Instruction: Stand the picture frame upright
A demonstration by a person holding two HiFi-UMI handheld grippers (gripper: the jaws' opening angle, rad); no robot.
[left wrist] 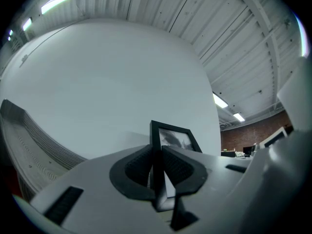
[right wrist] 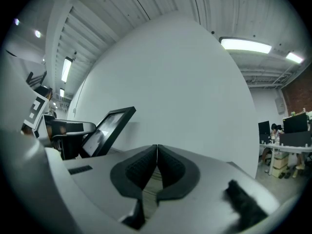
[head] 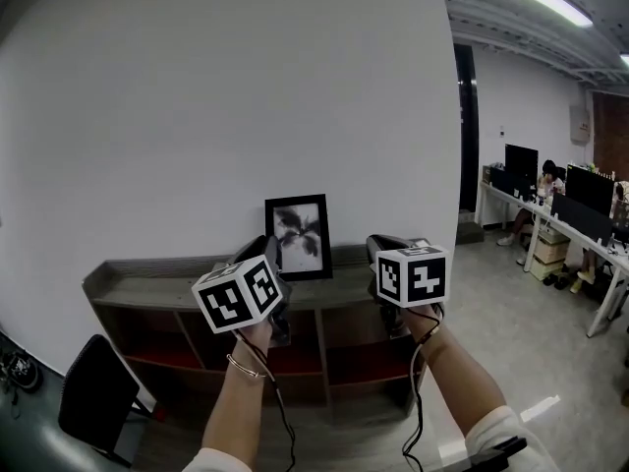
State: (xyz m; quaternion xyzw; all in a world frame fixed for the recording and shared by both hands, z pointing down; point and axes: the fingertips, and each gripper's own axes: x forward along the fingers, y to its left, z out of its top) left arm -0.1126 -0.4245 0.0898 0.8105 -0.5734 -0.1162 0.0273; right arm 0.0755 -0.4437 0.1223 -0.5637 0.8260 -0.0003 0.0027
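- The picture frame stands upright on the top board of a low wooden shelf unit, close against the white wall. It holds a black-and-white print that looks like a plant.
- Whether the frame leans on the wall or rests on its own back stand is hard to tell from these angles.
- The left gripper is at the frame's lower left. Its ribbed pads are pinched on the frame's black side edge, which runs straight up between them.
- The right gripper hangs just to the right of the frame and apart from it. Its two pads are pressed together with nothing between them.
- From the right gripper view the frame shows off to the left, with the left gripper beside it.
- Each gripper carries a white cube with black square markers, and a black cable trails down along the left forearm.
- There is a thin bracelet on the left wrist.
- A dark chair sits on the floor at lower left, beside the shelf unit.
- Far off to the right, desks with monitors line an open office where people are seated.
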